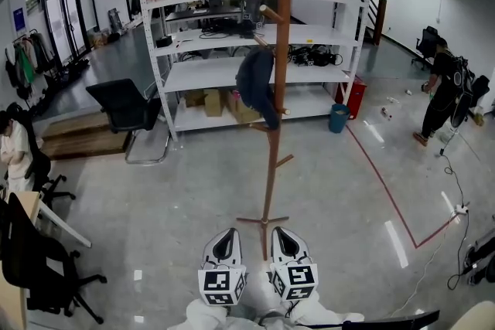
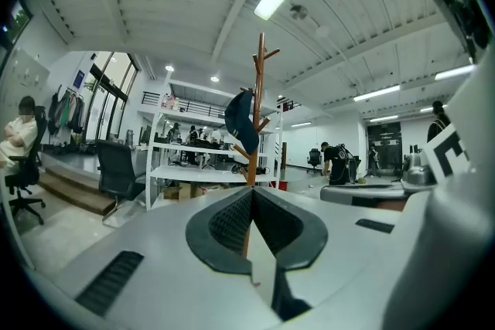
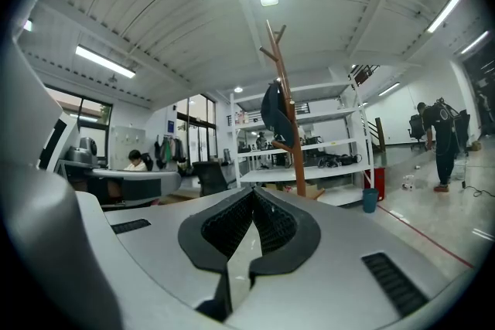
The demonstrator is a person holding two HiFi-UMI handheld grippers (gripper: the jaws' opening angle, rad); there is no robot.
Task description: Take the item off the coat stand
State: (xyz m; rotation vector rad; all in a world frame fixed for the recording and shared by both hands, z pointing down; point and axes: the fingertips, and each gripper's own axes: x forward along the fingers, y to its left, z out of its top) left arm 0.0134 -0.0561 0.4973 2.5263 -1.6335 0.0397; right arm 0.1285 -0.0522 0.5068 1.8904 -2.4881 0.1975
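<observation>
open workshop hall, grey polished floor (image 1: 193, 189), white shelving (image 1: 224, 77) along the back. wooden coat stand (image 1: 271, 158) stands on the floor in front of the shelving, its foot just ahead of both grippers. dark blue item (image 1: 255, 85), looks like a cap, hangs off a peg about halfway up the pole, on the pole's left side in the head view, untouched. left gripper (image 1: 225, 237) and right gripper (image 1: 284, 237) sit side by side, low at the near edge of the head view. both point level at the stand, well short of the item. both sets of fingers are closed together, nothing between them. step: approach, no reach yet. next: close in, raise one gripper to peg height, open its fingers, pinch the cloth, lift up and off the peg tip so it doesn't snag.
</observation>
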